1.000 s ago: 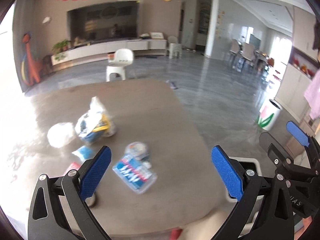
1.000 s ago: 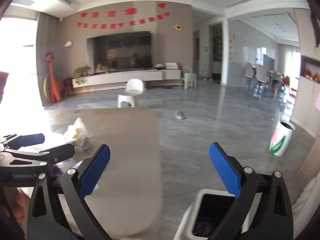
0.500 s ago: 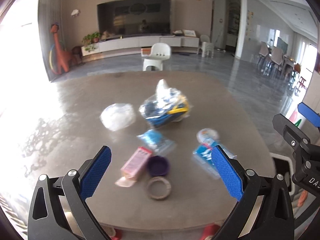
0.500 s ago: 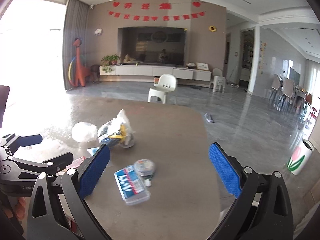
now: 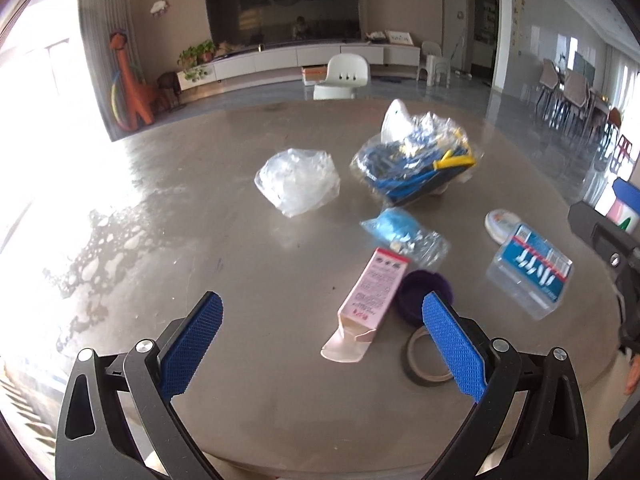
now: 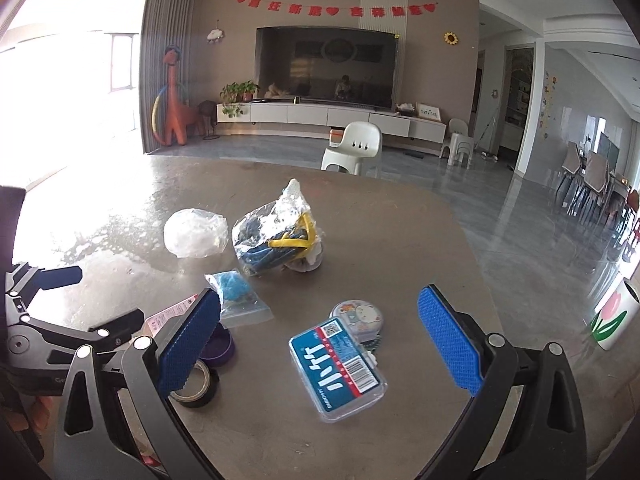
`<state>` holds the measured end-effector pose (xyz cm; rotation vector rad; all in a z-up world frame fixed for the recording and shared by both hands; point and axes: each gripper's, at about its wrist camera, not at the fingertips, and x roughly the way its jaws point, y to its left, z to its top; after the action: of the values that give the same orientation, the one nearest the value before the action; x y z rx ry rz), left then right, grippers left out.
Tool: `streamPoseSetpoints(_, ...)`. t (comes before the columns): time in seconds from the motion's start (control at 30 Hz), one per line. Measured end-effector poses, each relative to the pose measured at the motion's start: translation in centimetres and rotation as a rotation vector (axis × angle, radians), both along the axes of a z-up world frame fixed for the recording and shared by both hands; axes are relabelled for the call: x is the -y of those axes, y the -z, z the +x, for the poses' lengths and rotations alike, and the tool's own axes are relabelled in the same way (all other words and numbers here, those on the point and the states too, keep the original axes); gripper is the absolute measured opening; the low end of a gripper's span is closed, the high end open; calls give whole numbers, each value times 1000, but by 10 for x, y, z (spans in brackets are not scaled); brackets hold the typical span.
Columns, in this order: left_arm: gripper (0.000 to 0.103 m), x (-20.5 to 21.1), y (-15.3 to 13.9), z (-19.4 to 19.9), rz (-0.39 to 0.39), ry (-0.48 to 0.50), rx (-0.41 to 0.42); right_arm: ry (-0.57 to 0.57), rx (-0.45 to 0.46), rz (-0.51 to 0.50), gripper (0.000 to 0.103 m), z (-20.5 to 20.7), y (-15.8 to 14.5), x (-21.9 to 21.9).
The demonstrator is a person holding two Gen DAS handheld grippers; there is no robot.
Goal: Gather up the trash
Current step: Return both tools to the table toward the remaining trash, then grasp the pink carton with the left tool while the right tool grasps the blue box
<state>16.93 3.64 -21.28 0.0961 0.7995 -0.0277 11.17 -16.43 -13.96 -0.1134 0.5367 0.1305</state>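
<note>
Trash lies scattered on a brown table [image 5: 168,240]. A crumpled clear bag [image 5: 298,186] [image 6: 195,233] sits beside a bigger bag of blue and yellow stuff [image 5: 416,164] [image 6: 276,240]. Nearer are a small blue-filled bag [image 5: 402,234] [image 6: 236,294], a pink carton [image 5: 370,298], a purple lid [image 5: 424,296] [image 6: 218,346], a tape roll [image 5: 426,358] [image 6: 198,386], a round tin [image 5: 500,222] [image 6: 358,316] and a clear box with a blue label [image 5: 528,270] [image 6: 338,364]. My left gripper [image 5: 322,344] is open above the near table edge, left of the carton. My right gripper [image 6: 320,346] is open, hovering above the blue-label box.
A white plastic chair [image 6: 354,148] stands beyond the table's far edge. A white bin with a tulip print [image 6: 612,322] stands on the floor to the right. A TV wall, a low cabinet and an orange dinosaur figure [image 6: 174,100] are far behind.
Both views have swung left, from the floor and bin onto the table, and closer to the trash. Both grippers have stayed open and empty.
</note>
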Motion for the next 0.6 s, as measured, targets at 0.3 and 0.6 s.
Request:
streamPoseSetpoints(0.3,98,4,29,22,7,50,-54,-18,-5,-45,98,4,11,-15)
streamPoseSetpoints(0.6,48,18,51,32,4,110,-155,-15,-25,-21,98,11,20,-9)
